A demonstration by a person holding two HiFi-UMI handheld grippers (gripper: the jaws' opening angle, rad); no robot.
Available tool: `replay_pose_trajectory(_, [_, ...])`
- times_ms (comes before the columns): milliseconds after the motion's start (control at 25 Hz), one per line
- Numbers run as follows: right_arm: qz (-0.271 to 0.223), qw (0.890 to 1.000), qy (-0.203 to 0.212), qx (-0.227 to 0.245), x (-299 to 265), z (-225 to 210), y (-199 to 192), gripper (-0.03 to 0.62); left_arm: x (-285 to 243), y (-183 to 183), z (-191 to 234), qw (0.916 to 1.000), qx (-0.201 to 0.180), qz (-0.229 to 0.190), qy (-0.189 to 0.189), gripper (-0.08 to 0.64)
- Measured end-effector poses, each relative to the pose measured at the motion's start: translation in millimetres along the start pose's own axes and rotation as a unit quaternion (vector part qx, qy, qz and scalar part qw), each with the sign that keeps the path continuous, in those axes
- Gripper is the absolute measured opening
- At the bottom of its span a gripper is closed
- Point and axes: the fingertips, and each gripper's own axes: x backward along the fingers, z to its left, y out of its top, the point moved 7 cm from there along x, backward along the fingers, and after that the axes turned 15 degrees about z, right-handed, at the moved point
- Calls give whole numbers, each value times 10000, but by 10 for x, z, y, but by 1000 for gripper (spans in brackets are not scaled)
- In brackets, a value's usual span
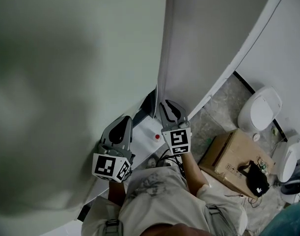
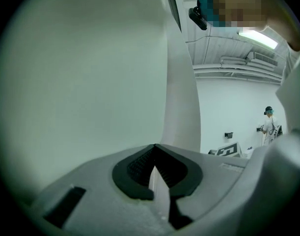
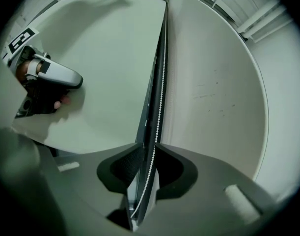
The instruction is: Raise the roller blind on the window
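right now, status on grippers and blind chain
Left gripper shut, nothing seen in it. Right gripper open, chain between jaws, not gripped. Blind down. Nothing seen blocking chain.

Dim greenish light, soft shadows, fisheye vignette (gripper views), blurry fg

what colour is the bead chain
White bead chain; the right gripper view shows it best.
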Motion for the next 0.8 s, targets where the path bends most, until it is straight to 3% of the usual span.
replay_pose_trajectory(240, [62,10000,-60,19,-168,36,19,96,-33,-18,271,9997,189,-56,124,6])
replay_pose_trajectory(480, [57,9997,-229,-73,-291,-90,146,101,-155,112,438,9998,145,9,146,6])
replay_pose_trajectory(800, [-57,9965,-824,-140,-271,-140,241,119,-229,178,595,9999,126,-5,37,6])
